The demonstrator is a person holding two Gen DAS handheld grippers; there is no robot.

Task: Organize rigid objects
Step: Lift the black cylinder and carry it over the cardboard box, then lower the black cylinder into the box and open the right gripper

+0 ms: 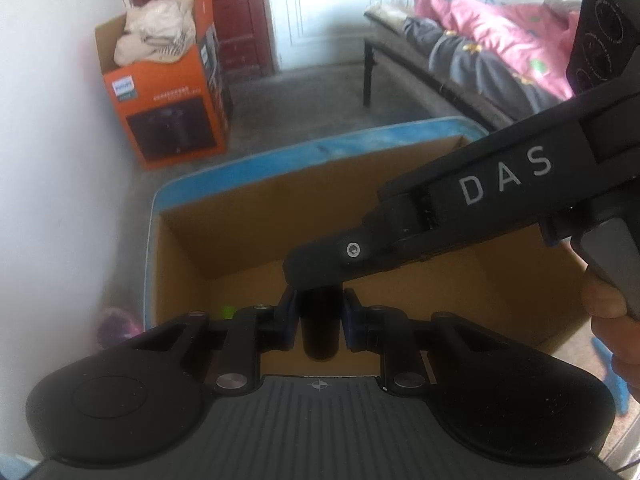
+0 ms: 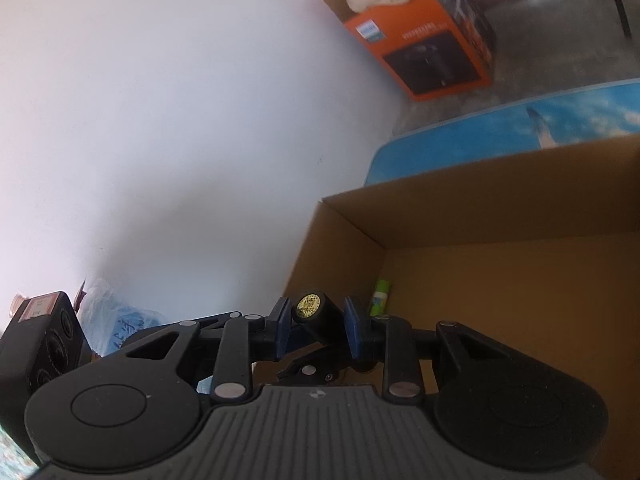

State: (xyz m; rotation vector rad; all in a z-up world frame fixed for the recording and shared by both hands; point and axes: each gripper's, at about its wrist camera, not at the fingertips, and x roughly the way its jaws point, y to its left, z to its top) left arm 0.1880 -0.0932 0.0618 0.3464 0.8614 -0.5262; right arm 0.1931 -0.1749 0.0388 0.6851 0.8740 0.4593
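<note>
A black cylinder sits between the blue pads of my left gripper, above the open cardboard box. My right gripper reaches in from the right and covers the cylinder's top end. In the right wrist view the same black cylinder, with a gold label on its end, sits between the blue pads of my right gripper. The pads of both grippers press its sides. A green-capped stick lies in the box's far left corner.
The cardboard box stands on a blue table. An orange appliance carton with cloth on top stands on the floor by the white wall. A bed with pink bedding is at the right. Plastic bags lie at the left.
</note>
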